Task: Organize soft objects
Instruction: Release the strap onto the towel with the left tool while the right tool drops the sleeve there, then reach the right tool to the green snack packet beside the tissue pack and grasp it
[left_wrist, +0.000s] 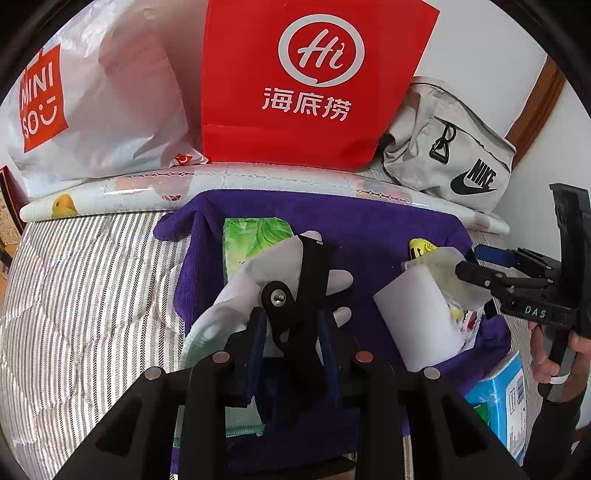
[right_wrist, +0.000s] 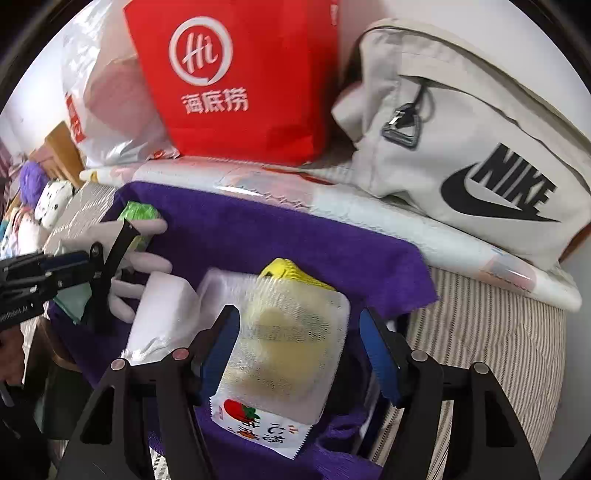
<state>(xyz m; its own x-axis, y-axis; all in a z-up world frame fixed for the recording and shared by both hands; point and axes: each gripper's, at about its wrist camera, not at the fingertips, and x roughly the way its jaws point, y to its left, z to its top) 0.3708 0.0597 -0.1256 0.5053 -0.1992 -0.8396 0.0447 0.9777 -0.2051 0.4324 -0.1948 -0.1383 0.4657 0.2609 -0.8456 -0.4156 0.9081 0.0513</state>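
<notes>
snack packet (right_wrist: 288, 343) between parted right jaws (untouched)

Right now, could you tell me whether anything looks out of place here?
Yes: the left gripper is clamped on a rigid black bracket with a metal bolt, pressed against the white glove over the purple towel. It looks like a hard part among otherwise soft items.

At twelve o'clock we see a red paper carrier bag with a white "Hi" logo (left_wrist: 317, 81). At ten, a white crinkled plastic MINISO bag (left_wrist: 96, 107); at two, a beige fabric Nike pouch (left_wrist: 450, 147). All sit on grey-and-white striped bedding (left_wrist: 85, 288). At nine o'clock in the right wrist view, possibly plush toys (right_wrist: 51, 203).
</notes>
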